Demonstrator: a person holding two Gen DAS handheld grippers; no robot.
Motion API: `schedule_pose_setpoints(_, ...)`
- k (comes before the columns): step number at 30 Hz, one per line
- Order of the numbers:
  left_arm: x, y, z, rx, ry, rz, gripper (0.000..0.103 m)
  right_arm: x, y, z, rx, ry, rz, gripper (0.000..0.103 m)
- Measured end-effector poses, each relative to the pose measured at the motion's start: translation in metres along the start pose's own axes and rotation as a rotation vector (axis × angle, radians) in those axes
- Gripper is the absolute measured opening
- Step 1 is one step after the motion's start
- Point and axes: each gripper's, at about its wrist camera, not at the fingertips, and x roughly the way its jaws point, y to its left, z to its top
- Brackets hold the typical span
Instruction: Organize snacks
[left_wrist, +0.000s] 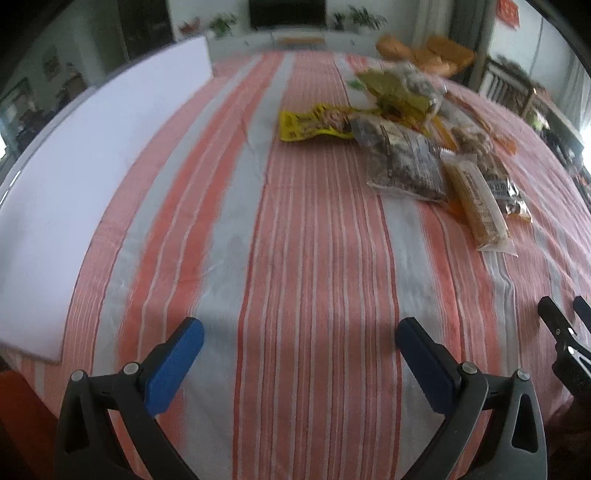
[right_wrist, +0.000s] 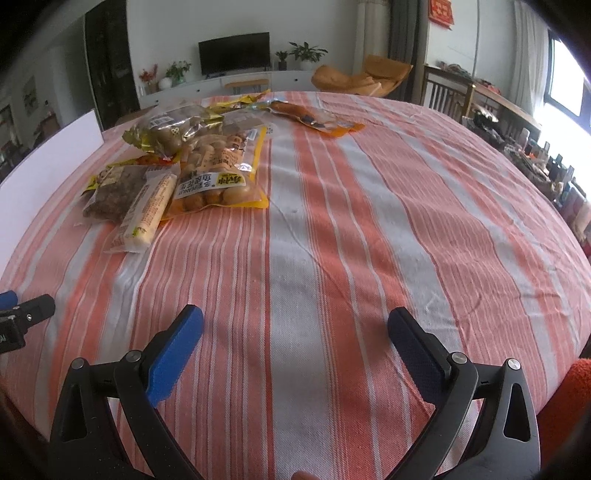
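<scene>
Both grippers hung low over the near edge of the table (right_wrist: 332, 240), which wore an orange-and-white striped cloth. The left gripper (left_wrist: 299, 334) had its blue-padded jaws spread wide with nothing between them, and the right gripper (right_wrist: 295, 326) stood the same way. The snacks lay heaped well beyond the jaws: a peanut bag (right_wrist: 218, 177) with a long pale bar (right_wrist: 147, 210) just beside it, touching a dark packet (right_wrist: 110, 194) (contents hard to read). An orange packet (right_wrist: 314, 118) sat apart, farther back.

snack pile (left_wrist: 413, 122) motion-blurred, white board (left_wrist: 74, 177) cut off
</scene>
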Motion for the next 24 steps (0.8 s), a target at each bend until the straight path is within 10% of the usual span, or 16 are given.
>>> schedule_pose_setpoints(7, 0.020, 0.008, 0.052, 0.160, -0.018, 0.027, 0.103, 0.000, 0.000, 0.000, -0.001, 0.003, 0.000, 0.102)
schedule_pose_setpoints(24, 0.041, 0.046, 0.076, 0.050, -0.160, -0.049, 0.103, 0.007, -0.009, 0.022, 0.030, 0.119, 0.080, 0.101)
